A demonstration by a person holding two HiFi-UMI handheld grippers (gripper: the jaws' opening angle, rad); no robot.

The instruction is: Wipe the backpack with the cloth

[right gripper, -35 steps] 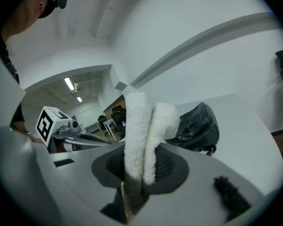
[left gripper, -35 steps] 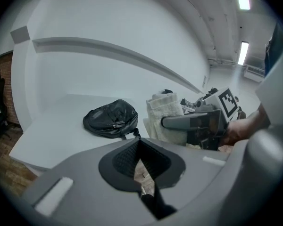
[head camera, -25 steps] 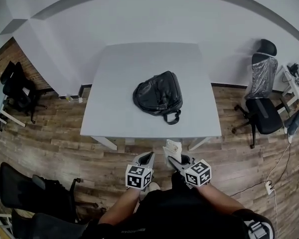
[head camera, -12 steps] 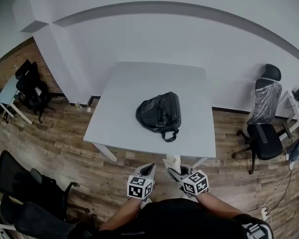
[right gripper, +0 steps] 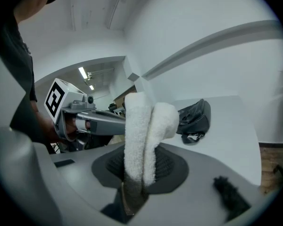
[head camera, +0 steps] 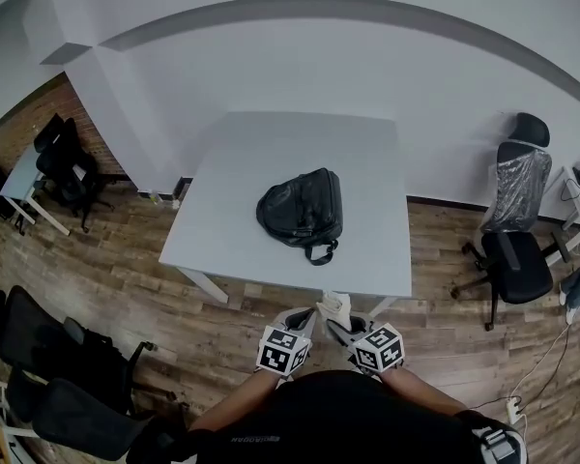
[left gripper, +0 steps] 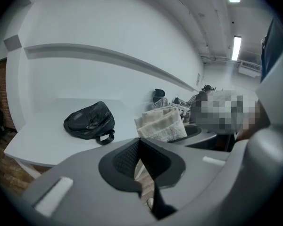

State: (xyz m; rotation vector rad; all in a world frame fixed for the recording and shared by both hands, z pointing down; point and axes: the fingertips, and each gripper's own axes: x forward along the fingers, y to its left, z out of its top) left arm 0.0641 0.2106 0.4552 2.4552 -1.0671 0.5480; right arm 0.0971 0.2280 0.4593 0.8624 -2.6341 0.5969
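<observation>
A black backpack (head camera: 300, 211) lies on the white table (head camera: 261, 148), with its handle loop toward me. Both grippers hang low in front of my body, short of the table's near edge. My right gripper (head camera: 334, 325) is shut on a folded white cloth (head camera: 334, 307), which stands up between its jaws (right gripper: 141, 135). My left gripper (head camera: 304, 317) is shut with nothing in it. The left gripper view shows the backpack (left gripper: 88, 120) ahead to the left and the cloth (left gripper: 160, 125) just to the right. From the right gripper view, the backpack (right gripper: 194, 117) lies beyond the cloth.
A black office chair (head camera: 512, 230) stands right of the table. More black chairs stand at the left wall (head camera: 63, 167) and at the near left (head camera: 39, 375). Wooden floor surrounds the table, and a white wall runs behind it.
The head view has shifted, so the table and backpack sit slightly left and higher. Both grippers have drawn closer to my body and to each other, the cloth still held.
</observation>
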